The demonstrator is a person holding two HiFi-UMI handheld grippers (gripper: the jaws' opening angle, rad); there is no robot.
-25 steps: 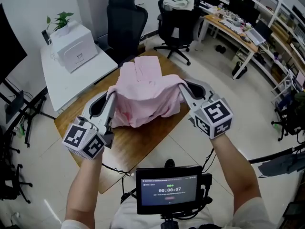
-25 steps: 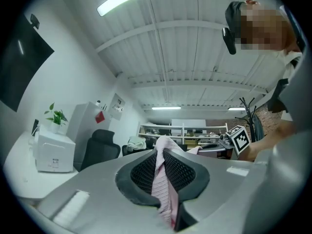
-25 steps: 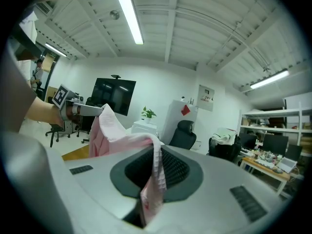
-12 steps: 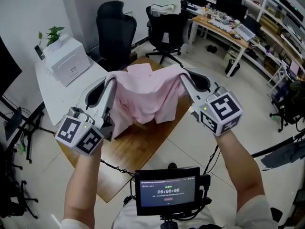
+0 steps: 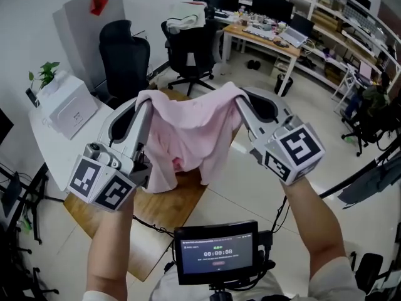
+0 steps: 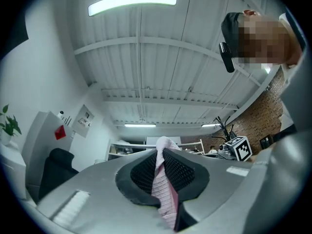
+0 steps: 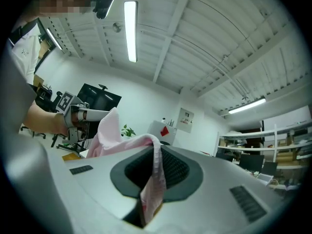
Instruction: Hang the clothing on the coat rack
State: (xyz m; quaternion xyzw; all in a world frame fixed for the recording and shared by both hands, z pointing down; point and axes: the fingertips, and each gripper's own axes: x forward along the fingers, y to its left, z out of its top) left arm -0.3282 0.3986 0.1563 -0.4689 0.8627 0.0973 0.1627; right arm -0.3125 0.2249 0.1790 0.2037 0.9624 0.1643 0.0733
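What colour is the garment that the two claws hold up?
The garment is pale pink, seen best in the head view.

The screen (image 5: 216, 251) displays a timer reading 00:00:08; its other lines are too small to read. Above the screen, the left marker cube (image 5: 100, 184) and the right marker cube (image 5: 294, 152) bear black-and-white square code patterns, no legible text.

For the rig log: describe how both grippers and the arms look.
The left gripper and right gripper match: grey moulded shells, long tapering jaws with black ribbed pads, each with a white cube of black square markers at the back. Bare forearms; a white sleeve shows.
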